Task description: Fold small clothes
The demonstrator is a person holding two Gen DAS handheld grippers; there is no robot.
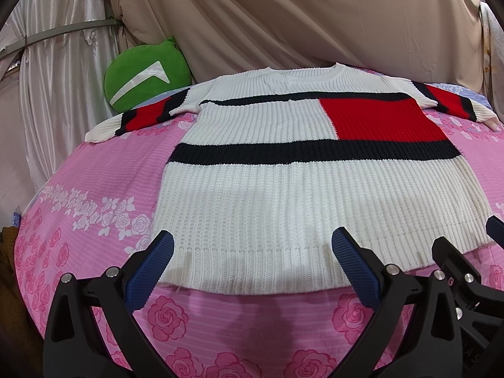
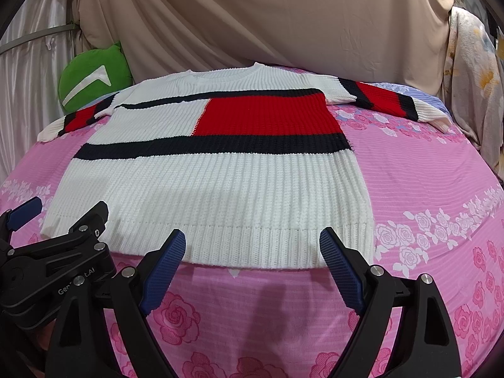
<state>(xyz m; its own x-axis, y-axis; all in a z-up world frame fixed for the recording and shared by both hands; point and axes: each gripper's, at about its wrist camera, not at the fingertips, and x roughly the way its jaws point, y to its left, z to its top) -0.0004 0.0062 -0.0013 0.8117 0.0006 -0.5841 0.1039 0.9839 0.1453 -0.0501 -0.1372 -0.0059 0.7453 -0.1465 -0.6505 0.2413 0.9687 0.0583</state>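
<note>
Ahead of both open tools (image 1: 252,247) (image 2: 252,245): sweater (image 1: 283,195) flat.

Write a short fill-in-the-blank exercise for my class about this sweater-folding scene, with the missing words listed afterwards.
1. The knitted sweater lies flat on a ____ bedsheet printed with roses.
2. The large block on the sweater's chest is coloured ____.
3. The cushion behind one sleeve is ____.
4. Both the left hand-held gripper and the right hand-held gripper have their jaws ____, holding nothing.

Missing words: pink; red; green; open
</note>
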